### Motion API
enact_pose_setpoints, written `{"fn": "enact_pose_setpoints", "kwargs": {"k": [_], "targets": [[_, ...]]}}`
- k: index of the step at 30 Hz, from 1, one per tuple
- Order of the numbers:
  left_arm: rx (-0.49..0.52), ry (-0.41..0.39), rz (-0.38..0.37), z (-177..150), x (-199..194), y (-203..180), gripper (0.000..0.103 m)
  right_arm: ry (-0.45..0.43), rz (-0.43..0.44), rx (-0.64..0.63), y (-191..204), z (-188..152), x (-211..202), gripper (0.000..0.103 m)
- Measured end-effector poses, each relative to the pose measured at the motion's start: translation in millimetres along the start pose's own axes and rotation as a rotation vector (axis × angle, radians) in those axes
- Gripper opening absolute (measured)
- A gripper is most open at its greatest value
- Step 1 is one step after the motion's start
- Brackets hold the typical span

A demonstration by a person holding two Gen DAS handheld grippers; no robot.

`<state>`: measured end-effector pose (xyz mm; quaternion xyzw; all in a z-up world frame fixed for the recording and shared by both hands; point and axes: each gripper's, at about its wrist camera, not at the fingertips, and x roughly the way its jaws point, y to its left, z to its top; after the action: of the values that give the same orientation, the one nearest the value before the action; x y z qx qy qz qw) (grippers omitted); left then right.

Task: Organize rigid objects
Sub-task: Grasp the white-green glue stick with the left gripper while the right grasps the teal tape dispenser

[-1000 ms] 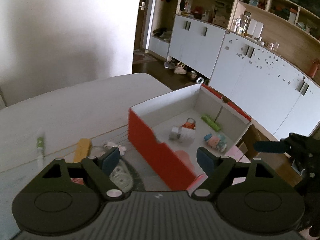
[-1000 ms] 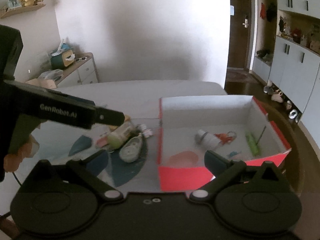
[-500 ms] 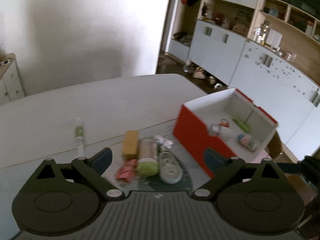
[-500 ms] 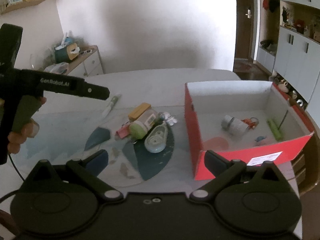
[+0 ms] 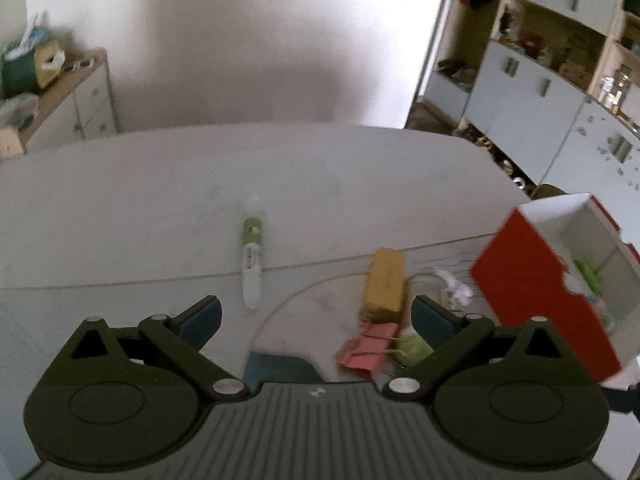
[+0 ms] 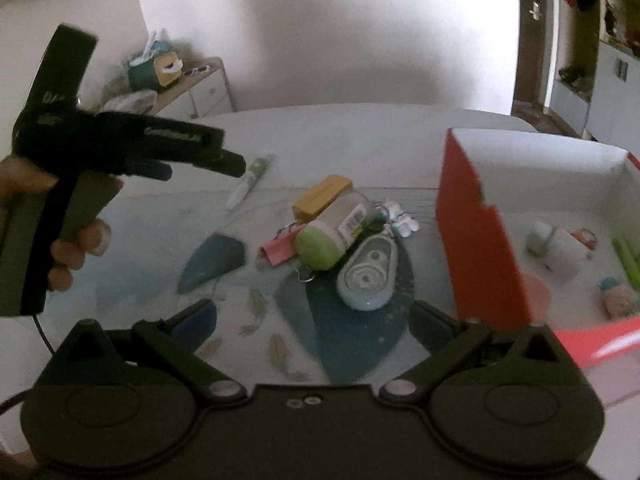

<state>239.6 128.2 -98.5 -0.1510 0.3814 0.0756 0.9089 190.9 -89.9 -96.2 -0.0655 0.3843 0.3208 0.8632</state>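
While tilted downward, left gripper point(image 5: 316, 316) fingers point(image 5: 200, 314) spread, empty

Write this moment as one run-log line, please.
left claw: open, empty | right claw: open, empty | jar: on table | red box: partly filled

Place: a home, a lived-in dining or living room.
Storage: white cabinets point(image 5: 520, 96) with open wooden shelves of household oddments.
Entry: shoes point(image 5: 486, 145) on the floor by a doorway.
Sideboard: low drawer unit point(image 6: 192, 92) carrying a tissue box point(image 6: 168, 67).
Centre: white table point(image 5: 240, 168).
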Motion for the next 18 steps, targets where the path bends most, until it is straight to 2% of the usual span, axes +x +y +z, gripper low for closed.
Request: {"fn": "enact_pose_setpoints", "kwargs": {"k": [4,11,18], "targets": [[-0.018,0.017,0.072,2.4,28.3,10.3,0.102,0.018,-0.070,-0.021,-3.6,-1.2,28.1,0.097],[0.005,0.055,0.099,1.5,73.6,13.5,0.102,0.053,-0.120,-0.009,-9.2,-1.6,67.9,0.089],[0.026,0.069,0.144,2.9,99.6,16.7,0.102,0.056,-0.129,-0.007,-16.9,-1.8,81.9,0.082]]}}
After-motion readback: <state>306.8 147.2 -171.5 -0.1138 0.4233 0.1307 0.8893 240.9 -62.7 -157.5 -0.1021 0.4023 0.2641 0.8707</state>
